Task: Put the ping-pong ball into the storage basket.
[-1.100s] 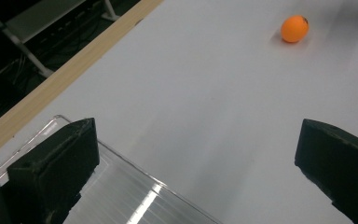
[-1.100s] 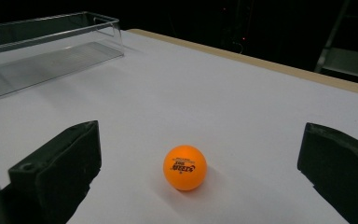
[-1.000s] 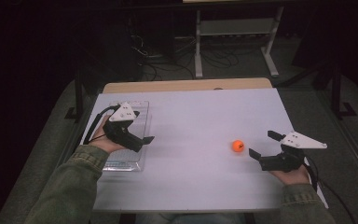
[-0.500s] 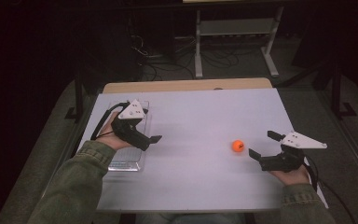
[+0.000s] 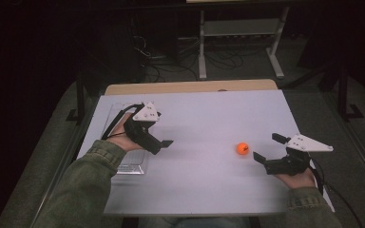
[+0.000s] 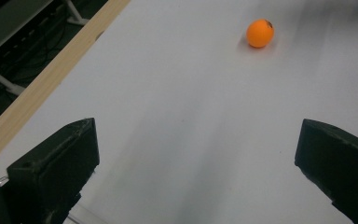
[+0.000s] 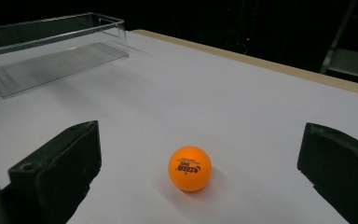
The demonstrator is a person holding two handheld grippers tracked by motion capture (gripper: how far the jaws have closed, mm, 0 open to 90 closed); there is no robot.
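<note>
1. On the right half of the white table (image 5: 204, 118) sits the orange ball (image 5: 242, 148), resting directly on the surface with nothing touching it
2. Right gripper (image 5: 267, 148) is low over the near right part of the table, jaws spread wide, released, holding nothing
3. From the right gripper view the ball (image 7: 189, 168) lies just ahead of the two black jaws and between their lines, a little left of centre, dark print on its side facing the camera
4. Ball and right gripper are near each other but apart; a strip of bare table shows between them in the high view
5. Over on the left, the left gripper (image 5: 164, 143) is held in a hand (image 5: 123, 137) above the near end of the clear plastic tray (image 5: 128, 167), its grey plate on top, its black jaws pointing right across the table
6. Left gripper view gives us both its jaws wide apart at the bottom corners, empty, with plain white table between them
7. Far up that view, right of centre, the ball (image 6: 260, 33) looks small, well apart from the left gripper
8. Clear tray (image 7: 56, 51) shows in the right gripper view too, long and shallow, lying empty at the far left of the table
9. Green sleeves (image 5: 83, 190) come in from the near edge on both sides, and the table's far edge shows a bare wooden strip (image 5: 190, 87)
</note>
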